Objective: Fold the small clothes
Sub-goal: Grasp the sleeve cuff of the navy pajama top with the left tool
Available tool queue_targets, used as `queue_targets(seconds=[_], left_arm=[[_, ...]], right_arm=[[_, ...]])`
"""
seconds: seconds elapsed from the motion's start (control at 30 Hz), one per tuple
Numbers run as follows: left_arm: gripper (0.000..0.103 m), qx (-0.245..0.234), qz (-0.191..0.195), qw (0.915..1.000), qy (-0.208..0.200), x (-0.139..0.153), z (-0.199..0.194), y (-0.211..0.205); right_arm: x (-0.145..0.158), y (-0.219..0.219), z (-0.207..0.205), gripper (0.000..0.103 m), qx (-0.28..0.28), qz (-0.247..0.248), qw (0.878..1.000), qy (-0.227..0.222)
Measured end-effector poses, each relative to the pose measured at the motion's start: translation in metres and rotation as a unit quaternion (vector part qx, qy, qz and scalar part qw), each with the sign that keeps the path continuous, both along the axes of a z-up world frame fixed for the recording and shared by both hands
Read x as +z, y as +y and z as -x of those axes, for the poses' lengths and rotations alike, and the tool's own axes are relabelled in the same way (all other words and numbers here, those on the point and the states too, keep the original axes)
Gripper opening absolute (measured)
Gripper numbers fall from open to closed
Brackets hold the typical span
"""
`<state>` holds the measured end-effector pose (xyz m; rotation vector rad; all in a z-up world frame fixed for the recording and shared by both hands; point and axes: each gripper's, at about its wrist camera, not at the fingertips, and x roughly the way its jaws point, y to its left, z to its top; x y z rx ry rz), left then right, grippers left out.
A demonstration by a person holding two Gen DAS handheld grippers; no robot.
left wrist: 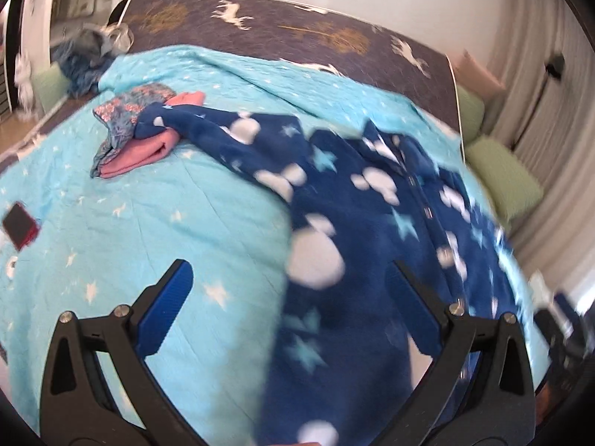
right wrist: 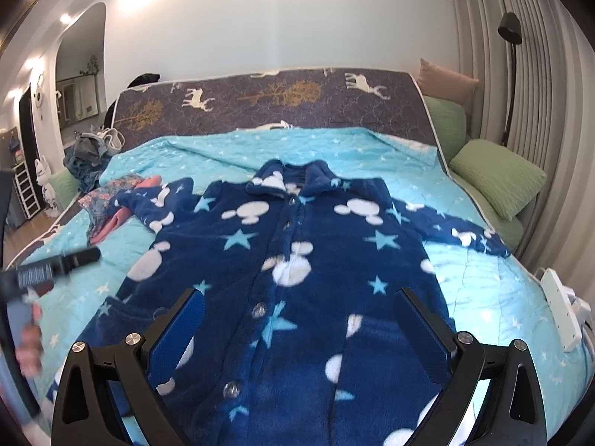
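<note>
Navy fleece pyjama top (right wrist: pixel 297 245) lies flat, buttoned, sleeves spread.

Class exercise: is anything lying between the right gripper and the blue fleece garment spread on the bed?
Nothing visible does. The right gripper hangs open directly over the blue fleece garment, whose buttoned front lies bare. The folded clothes only touch its far sleeve, off to one side.

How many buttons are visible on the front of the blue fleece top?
4 on the dark blue fleece top with white shapes: below the collar, mid-chest, lower, near the hem. Others may hide in the pile.
</note>
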<state>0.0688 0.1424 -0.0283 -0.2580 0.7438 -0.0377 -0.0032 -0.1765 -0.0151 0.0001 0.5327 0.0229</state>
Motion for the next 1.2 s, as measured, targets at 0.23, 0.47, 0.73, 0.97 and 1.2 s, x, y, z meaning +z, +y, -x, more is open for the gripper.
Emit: queue_targets(seconds=[0.23,0.47,0.73,0.97,1.2], left_arm=[[0.102,0.082,0.092,0.9908,0.055,-0.025,-0.091,0.087],[0.099,0.122,0.165,0.9745,0.089,-0.070,-0.187,0.128],[0.088,0.172,0.195,0.9586,0.116,-0.099,-0.248,0.141],[0.016,0.152,0.127,0.9785,0.057,-0.055,-0.257,0.121],[0.016,-0.029,-0.097,0.9895,-0.103,0.049,-0.223,-0.048]], right_arm=[[0.001,-0.006,-0.013,0.103,-0.005,0.003,1.000,-0.005],[-0.003,-0.015,-0.043,0.103,-0.024,-0.001,1.000,0.011],[-0.010,-0.017,-0.074,0.103,-0.026,0.022,0.999,0.017],[-0.023,-0.033,-0.093,0.103,-0.038,-0.002,0.999,0.034],[-0.027,-0.058,-0.095,0.103,-0.064,-0.021,0.997,0.033]])
